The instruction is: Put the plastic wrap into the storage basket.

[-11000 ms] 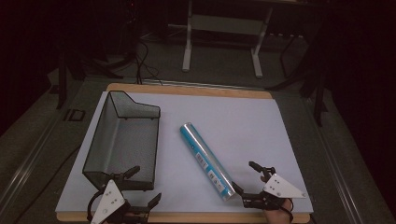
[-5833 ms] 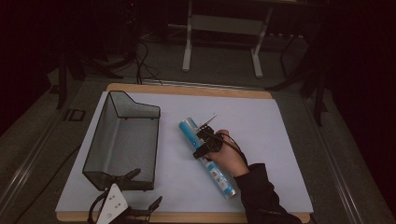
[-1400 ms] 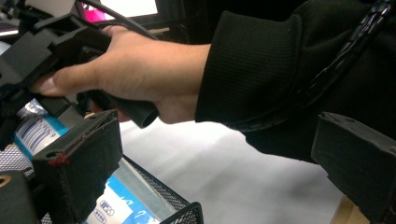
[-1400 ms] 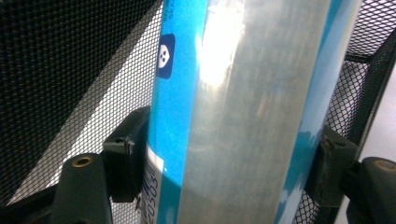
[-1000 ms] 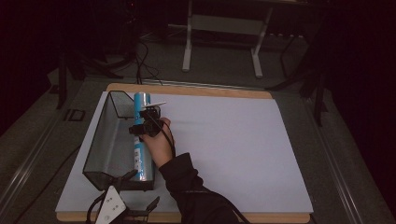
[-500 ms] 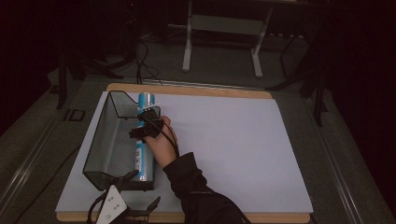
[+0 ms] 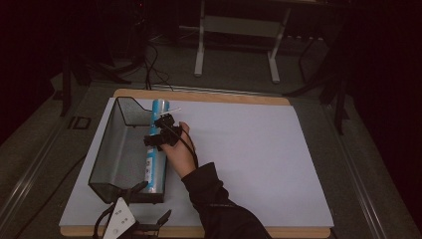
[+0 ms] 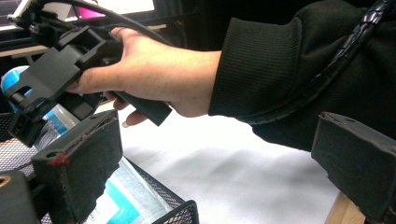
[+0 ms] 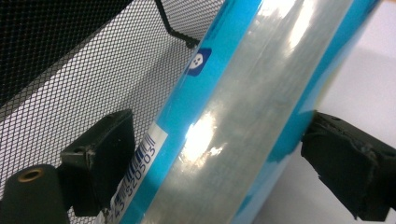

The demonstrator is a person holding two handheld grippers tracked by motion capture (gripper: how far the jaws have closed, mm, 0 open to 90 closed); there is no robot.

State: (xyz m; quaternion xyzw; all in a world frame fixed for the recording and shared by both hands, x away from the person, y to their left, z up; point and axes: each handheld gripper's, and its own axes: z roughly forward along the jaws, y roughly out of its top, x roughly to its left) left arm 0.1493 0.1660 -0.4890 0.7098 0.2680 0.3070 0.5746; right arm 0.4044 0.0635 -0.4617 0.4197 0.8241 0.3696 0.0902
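Observation:
A long blue and clear tube [image 7: 155,172] lies slanted in the black mesh basket [image 7: 107,144] along its right wall, its far end sticking up over the back rim. My right gripper [image 7: 158,130] is shut on the tube [image 9: 243,116] near its middle, one jaw inside the mesh [image 9: 70,56], the other outside. My left gripper [image 7: 153,201] rests open at the table's front edge, just in front of the basket. Between its wide-apart jaws [image 8: 215,158] is nothing; beyond them are the basket's corner [image 8: 180,212], the tube [image 8: 121,196] and the right gripper [image 8: 51,84].
A white sheet [image 7: 249,149] covers the wooden table, bare to the right of the basket. The person's dark sleeve [image 7: 219,204] crosses the front middle. Beyond the table's far edge are a metal stand [image 7: 236,30] and cables on a dark floor.
The right gripper lifted the tube off the sheet and carried it left into the basket. Over the last second it shifted slightly right against the wall. The left gripper stayed put.

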